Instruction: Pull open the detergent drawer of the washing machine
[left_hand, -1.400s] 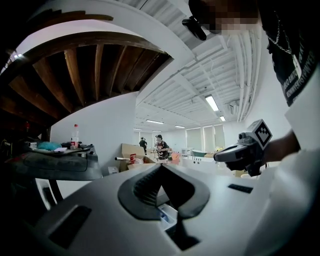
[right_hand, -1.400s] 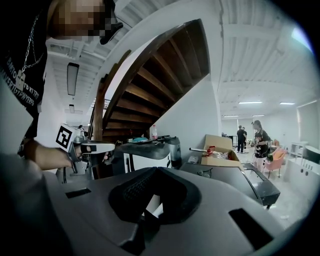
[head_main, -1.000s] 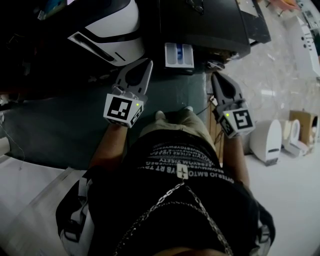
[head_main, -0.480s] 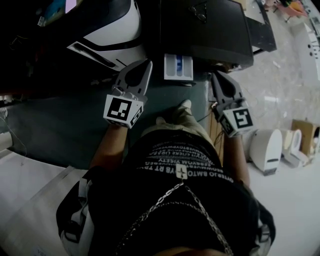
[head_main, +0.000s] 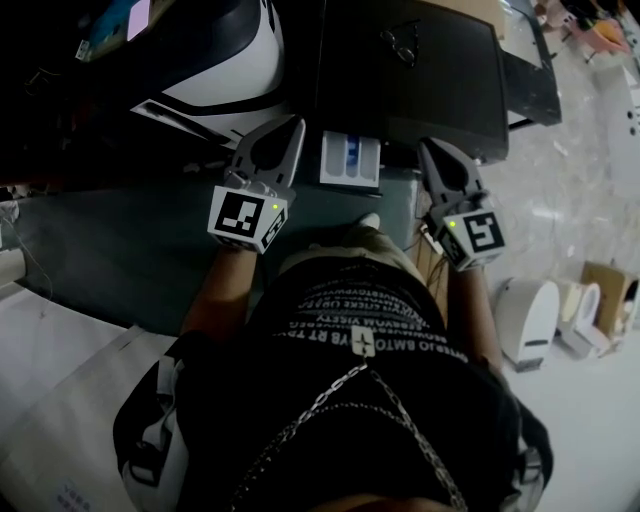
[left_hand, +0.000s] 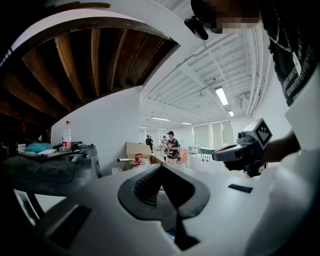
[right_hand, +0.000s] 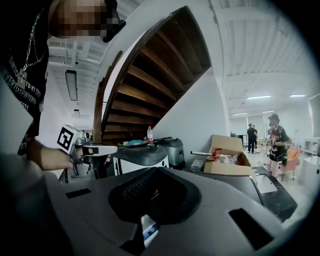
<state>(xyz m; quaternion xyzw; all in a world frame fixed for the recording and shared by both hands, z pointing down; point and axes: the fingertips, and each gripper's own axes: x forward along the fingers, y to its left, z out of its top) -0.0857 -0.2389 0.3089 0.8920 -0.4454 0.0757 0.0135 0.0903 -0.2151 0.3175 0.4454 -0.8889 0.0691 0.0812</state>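
White lettering crosses the person's black shirt, upside down in the head view and too warped to read, and a metal chain hangs over it. The left gripper and right gripper are grey moulded plastic, each carrying a cube of black-and-white square markers. Both pairs of ribbed jaws are pressed together with nothing between them. The detergent drawer is white plastic with a blue insert. It stands pulled out from the front of the boxy, dark, glossy washing machine, with the left gripper at its 9 o'clock and the right at its 3 o'clock, neither touching it. A dull grey-green mat lies underfoot, and a pale marbled floor spreads at 3 o'clock. Behind are the brown wooden underside of a staircase, a white ceiling with strip lights, a clear bottle with a red label, and an open cardboard box.
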